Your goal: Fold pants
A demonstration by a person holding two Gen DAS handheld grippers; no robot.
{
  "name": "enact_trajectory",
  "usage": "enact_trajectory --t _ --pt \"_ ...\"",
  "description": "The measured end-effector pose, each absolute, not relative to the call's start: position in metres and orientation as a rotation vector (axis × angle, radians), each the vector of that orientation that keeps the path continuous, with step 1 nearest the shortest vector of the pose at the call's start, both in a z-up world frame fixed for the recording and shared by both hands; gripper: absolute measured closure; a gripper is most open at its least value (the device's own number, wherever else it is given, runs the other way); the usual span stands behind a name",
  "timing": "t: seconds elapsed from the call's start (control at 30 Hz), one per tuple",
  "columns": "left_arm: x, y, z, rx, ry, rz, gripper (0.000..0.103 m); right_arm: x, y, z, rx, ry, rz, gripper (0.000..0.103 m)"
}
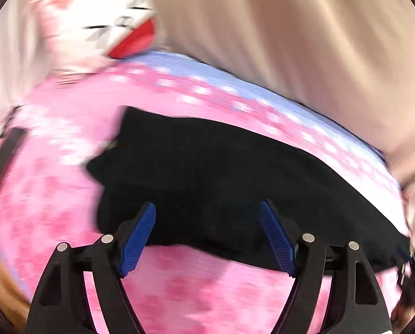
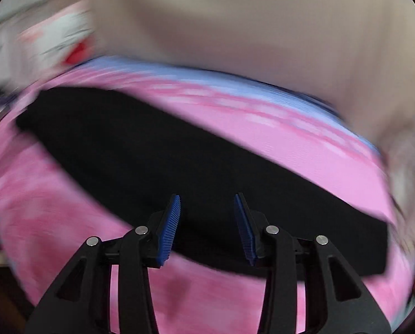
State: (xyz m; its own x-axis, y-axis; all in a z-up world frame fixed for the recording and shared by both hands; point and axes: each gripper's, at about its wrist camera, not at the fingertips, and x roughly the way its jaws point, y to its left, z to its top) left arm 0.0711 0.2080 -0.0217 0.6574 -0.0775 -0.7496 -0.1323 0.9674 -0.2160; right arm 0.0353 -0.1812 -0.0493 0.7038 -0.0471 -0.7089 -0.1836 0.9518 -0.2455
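Left wrist view is showing the left gripper standing wide apart, its blue ribbed pads holding nothing, hanging just above the near edge of the folded black fabric pants. Those pants are lying as a long dark band across a pink blossom-patterned bed cover, which is carrying a pale blue striped border along its far side. Beyond the border, beige pleated cloth is filling the background, and a white plush toy with a red patch is sitting at the far left, badly blurred. A flat black rectangular object is lying on the cover at the left, well apart from the pants; what it is cannot be told.

Right wrist view is showing the right gripper partly open, narrower than the left, with its blue pads gripping nothing and hovering over the same black pants. The pink cover is surrounding the pants on both long sides. Both views are smeared by motion blur.
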Motion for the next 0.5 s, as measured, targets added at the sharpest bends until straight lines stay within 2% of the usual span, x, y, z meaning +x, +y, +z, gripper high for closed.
enact_trajectory --t 0.13,0.23,0.37,0.5 --pt "0.068 0.240 -0.035 -0.279 0.881 0.136 0.028 0.083 -0.069 -0.076 -0.477 0.783 0.293 0.064" --pt "0.078 0.258 -0.052 -0.264 0.930 0.181 0.028 0.114 -0.027 -0.096 -0.610 0.781 0.322 0.064" --pt "0.068 0.294 -0.082 -0.414 1.029 0.129 0.028 0.141 -0.012 -0.116 -0.674 0.825 0.298 0.064" --pt "0.049 0.318 -0.098 -0.610 1.035 0.085 0.028 0.145 -0.022 -0.113 -0.608 0.857 0.296 0.064"
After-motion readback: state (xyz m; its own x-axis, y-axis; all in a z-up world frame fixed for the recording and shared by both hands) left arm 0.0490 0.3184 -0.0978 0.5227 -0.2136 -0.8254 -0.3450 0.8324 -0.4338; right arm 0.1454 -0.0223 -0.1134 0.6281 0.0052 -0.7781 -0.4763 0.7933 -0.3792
